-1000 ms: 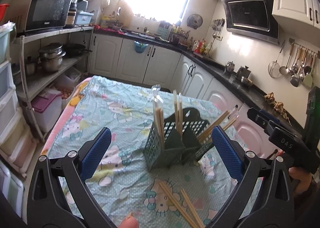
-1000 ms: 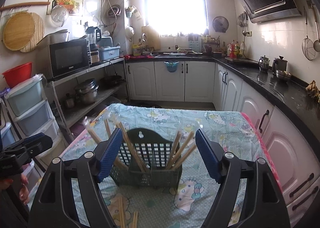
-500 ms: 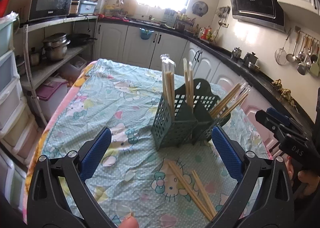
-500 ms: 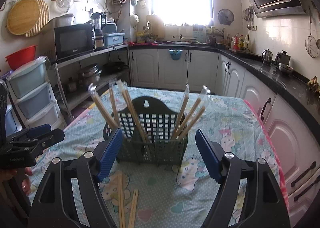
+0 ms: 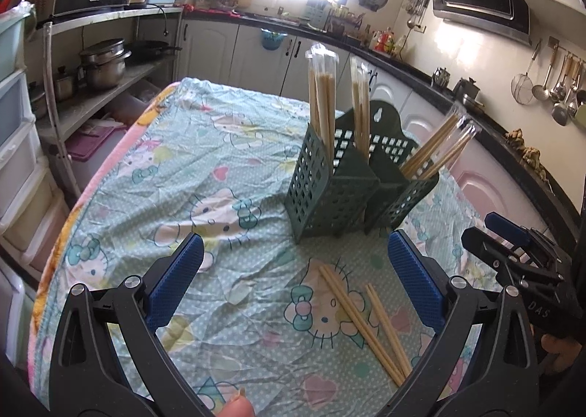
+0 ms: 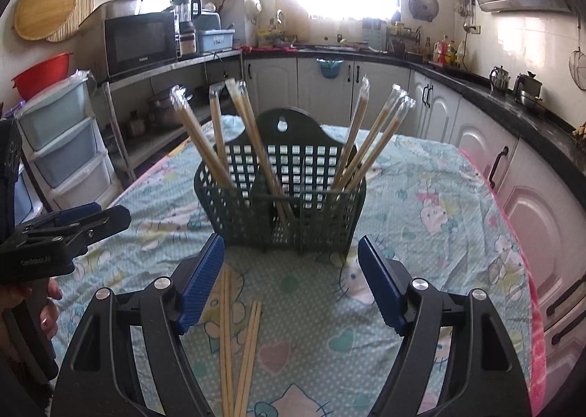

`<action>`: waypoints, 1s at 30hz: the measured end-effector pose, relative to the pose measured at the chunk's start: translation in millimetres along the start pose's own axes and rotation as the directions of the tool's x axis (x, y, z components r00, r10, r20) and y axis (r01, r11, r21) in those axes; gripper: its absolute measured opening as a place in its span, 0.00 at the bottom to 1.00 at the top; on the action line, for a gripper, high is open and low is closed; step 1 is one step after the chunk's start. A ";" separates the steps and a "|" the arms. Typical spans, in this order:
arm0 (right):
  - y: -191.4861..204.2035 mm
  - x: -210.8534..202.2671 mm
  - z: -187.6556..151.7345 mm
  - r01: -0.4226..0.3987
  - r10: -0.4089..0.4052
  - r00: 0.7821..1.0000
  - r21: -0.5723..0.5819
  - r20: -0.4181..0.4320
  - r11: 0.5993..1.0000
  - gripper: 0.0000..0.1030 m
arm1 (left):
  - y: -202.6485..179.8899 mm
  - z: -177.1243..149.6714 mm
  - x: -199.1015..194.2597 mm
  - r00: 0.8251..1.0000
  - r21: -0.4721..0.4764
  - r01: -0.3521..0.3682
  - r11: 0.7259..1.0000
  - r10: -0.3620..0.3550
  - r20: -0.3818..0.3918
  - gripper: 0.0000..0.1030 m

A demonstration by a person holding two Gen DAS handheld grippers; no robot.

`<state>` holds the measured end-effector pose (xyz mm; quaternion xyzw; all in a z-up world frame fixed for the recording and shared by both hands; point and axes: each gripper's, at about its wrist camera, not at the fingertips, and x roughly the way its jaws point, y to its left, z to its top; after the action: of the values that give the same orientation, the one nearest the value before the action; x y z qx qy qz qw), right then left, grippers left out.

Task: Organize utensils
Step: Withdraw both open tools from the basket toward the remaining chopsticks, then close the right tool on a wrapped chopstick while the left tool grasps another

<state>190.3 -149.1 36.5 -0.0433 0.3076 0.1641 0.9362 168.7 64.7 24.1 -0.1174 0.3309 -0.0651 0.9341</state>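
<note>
**A:** What is nearest to you?

**B:** My left gripper (image 5: 293,278) and my right gripper (image 6: 291,281), both spread wide and holding nothing, above the near edge of a table (image 5: 154,160) under a cartoon-cat cloth.

**A:** And between the fingers?

**B:** Bare wooden chopsticks (image 6: 238,340) lie loose on the cloth, just in front of my grippers.

**A:** Farther on?

**B:** A dark green utensil basket (image 6: 282,204) stands upright near the table's middle. Wrapped chopsticks (image 6: 370,138) lean outward from its left and right compartments.
</note>
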 end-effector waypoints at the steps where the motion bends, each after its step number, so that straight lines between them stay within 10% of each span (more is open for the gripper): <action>1: -0.2 1.4 -2.4 -0.001 0.001 1.000 -0.002 -0.006 1.000 0.71 | 0.1 -1.4 1.5 1.000 0.000 0.002 1.000 -0.002 -0.005 0.90; 17: 9.4 24.7 -42.4 -0.022 0.017 0.992 -0.034 -0.128 0.999 0.71 | 7.7 -22.0 42.1 0.991 -0.039 0.034 0.999 -0.038 -0.125 0.89; 30: 16.4 51.8 -56.1 -0.060 0.051 0.977 -0.038 -0.206 0.997 0.58 | 5.7 -26.0 77.1 0.969 -0.089 0.095 0.992 -0.113 -0.221 0.58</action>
<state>192.5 -129.3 -39.0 -0.0718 0.3997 0.1917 0.8935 212.1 50.3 -43.5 -0.1625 0.4303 -0.1140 0.8806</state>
